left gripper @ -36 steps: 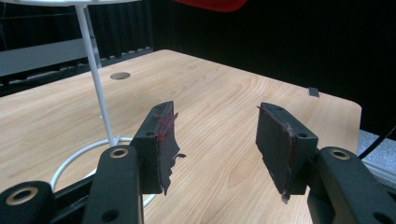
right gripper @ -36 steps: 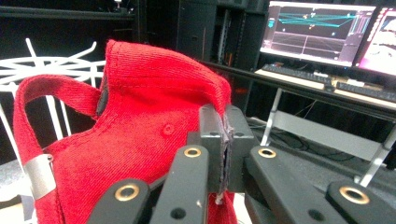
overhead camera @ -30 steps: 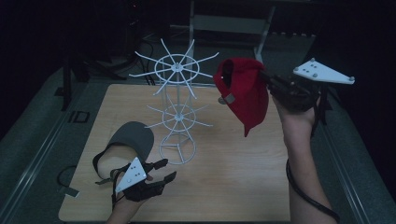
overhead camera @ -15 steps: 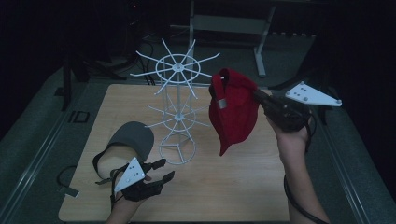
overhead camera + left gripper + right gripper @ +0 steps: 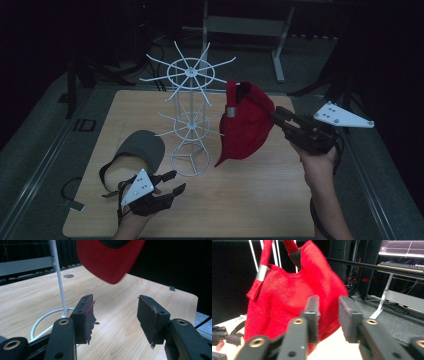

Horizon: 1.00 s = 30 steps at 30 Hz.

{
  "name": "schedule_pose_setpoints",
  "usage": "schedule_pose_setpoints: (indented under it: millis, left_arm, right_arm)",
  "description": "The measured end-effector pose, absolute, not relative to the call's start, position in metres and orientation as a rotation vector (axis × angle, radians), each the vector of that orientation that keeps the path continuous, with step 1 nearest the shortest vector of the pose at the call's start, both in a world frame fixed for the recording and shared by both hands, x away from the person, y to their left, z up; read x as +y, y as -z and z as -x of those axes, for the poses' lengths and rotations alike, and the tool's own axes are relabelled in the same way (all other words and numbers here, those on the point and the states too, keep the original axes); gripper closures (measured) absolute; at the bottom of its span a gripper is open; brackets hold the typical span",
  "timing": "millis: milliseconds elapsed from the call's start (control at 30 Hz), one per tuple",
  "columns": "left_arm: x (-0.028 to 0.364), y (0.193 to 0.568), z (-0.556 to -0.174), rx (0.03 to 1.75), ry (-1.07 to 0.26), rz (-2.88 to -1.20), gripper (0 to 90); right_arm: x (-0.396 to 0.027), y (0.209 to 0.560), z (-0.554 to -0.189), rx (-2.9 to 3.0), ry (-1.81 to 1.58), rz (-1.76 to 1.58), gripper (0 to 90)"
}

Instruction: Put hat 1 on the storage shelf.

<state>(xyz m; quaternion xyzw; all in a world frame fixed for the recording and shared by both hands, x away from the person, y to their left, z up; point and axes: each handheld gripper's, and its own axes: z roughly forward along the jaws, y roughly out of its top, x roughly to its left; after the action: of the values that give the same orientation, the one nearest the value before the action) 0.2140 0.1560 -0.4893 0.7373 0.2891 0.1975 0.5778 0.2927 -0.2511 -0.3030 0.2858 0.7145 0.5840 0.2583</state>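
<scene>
**Red cap hanging on the wire rack**

The red fabric baseball cap [image 5: 246,122] is hanging by its strap from an arm of the white two-tier wire rack [image 5: 190,117], right of the pole. The right gripper [image 5: 278,118] is sitting just right of it, its jaws having just been opening and now apart with nothing between them. The left gripper [image 5: 172,182] is resting near the table's near-left corner, jaws apart and empty, beside a grey cap [image 5: 137,150].

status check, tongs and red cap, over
Right tongs just opened, off red cap. Cap hangs on white rack. Left tongs open, empty.
</scene>
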Motion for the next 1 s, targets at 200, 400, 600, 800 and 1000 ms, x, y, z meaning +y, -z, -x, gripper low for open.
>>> schedule_pose_setpoints:
  millis: [200, 400, 600, 800, 1000]
  left_arm:
    - [0.159, 0.490, -0.214, 0.689, -0.467, -1.727, 48.1]
    - [0.162, 0.492, -0.214, 0.700, -0.463, -1.732, 48.1]
    - [0.165, 0.495, -0.213, 0.716, -0.465, -1.732, 48.1]
    - [0.168, 0.500, -0.213, 0.735, -0.460, -1.727, 48.1]
    - [0.176, 0.505, -0.212, 0.759, -0.468, -1.738, 48.1]
  right_arm:
    - [-0.265, 0.311, -0.291, 1.950, -1.577, -0.786, 49.7]
    - [-0.284, 0.325, -0.291, 1.955, -1.589, -0.799, 42.1]
    - [-0.300, 0.353, -0.295, 1.983, -1.551, -0.871, 39.7]
    - [-0.308, 0.383, -0.294, 2.071, -1.483, -0.873, 45.1]
    - [-0.317, 0.423, -0.290, 2.110, -1.494, -0.934, 36.1]
